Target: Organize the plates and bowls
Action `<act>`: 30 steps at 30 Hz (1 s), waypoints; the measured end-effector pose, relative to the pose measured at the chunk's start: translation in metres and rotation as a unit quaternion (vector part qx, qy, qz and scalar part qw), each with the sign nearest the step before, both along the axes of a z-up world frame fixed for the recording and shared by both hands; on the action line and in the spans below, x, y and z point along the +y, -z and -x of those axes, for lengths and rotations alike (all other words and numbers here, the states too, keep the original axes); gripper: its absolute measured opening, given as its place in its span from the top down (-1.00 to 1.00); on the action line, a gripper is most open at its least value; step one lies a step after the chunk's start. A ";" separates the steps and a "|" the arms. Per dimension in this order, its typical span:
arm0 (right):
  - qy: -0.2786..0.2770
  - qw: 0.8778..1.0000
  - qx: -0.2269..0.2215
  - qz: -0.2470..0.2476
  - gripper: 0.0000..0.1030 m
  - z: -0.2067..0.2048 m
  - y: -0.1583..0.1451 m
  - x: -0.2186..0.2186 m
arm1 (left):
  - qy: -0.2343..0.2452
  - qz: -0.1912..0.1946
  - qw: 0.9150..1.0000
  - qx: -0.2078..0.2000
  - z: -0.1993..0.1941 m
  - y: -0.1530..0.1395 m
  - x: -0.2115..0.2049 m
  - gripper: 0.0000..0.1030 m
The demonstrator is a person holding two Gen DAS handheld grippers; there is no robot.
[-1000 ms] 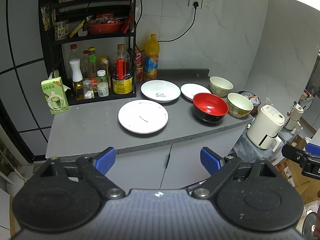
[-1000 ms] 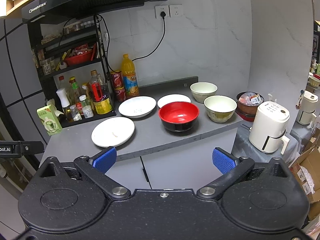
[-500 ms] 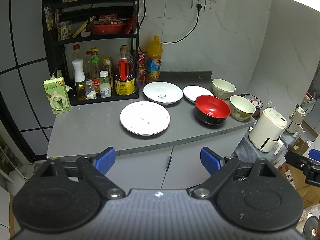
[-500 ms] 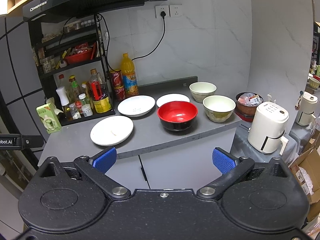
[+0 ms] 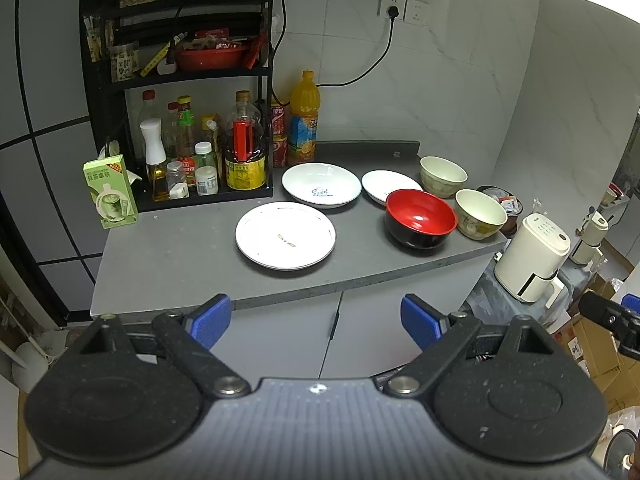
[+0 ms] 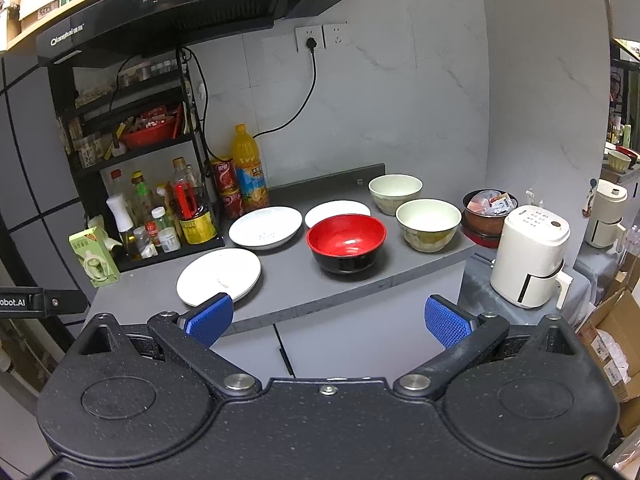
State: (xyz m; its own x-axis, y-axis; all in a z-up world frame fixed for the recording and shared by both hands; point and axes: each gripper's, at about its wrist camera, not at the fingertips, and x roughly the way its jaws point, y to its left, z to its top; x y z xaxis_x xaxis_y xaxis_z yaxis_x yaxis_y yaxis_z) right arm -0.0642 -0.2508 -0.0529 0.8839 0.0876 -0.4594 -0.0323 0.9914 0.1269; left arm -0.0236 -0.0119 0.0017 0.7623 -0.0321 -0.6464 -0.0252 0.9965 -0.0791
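- Grey counter (image 5: 168, 252), we hold both tongs off its front edge, well short of the dishes.
- Black condiment rack (image 5: 120, 80) fills the back left corner, bottles packed on its lower shelf; green carton (image 5: 110, 194) stands just beside it at the left edge.
- Left gripper (image 5: 316, 318): blue pads spread wide, nothing between them, touching nothing.
- Right gripper (image 6: 328, 318): same, jaws wide apart and empty.
- Flat white plate (image 5: 285, 235) sits nearest the front edge, about mid-counter, a few crumbs on it.
- Deep white plate with blue lettering (image 5: 321, 184) behind it, near the rack.
- Small white plate (image 5: 386, 186) just right of that one, partly hidden by the red-and-black bowl (image 5: 420, 218).
- Red-and-black bowl stands toward the front right, upright, empty.
- Cream bowl (image 5: 480, 214) at the right edge, just beside the red one.
- Second cream bowl (image 5: 443, 176) at the back right corner.
- Orange drink bottle (image 5: 304, 120) by the back wall.
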 end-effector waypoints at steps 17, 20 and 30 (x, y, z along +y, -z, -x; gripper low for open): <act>0.007 1.000 -0.001 0.008 -1.00 0.000 -0.007 0.002 | 0.005 0.001 1.000 -0.006 0.003 -0.005 -0.002 -0.76; 0.007 1.000 0.000 0.004 -1.00 0.000 -0.008 0.002 | 0.005 0.001 1.000 -0.007 0.000 -0.009 -0.003 -0.76; -0.001 1.000 -0.004 0.021 -1.00 -0.003 -0.016 0.001 | 0.001 -0.001 1.000 -0.011 -0.006 -0.020 -0.003 -0.76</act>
State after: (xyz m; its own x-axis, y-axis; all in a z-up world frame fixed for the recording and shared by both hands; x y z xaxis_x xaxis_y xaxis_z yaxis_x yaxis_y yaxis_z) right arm -0.0613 -0.2496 -0.0368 0.8873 0.0698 -0.4558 -0.0348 0.9958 0.0848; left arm -0.0177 -0.0146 0.0215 0.7765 -0.0324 -0.6293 -0.0221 0.9967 -0.0786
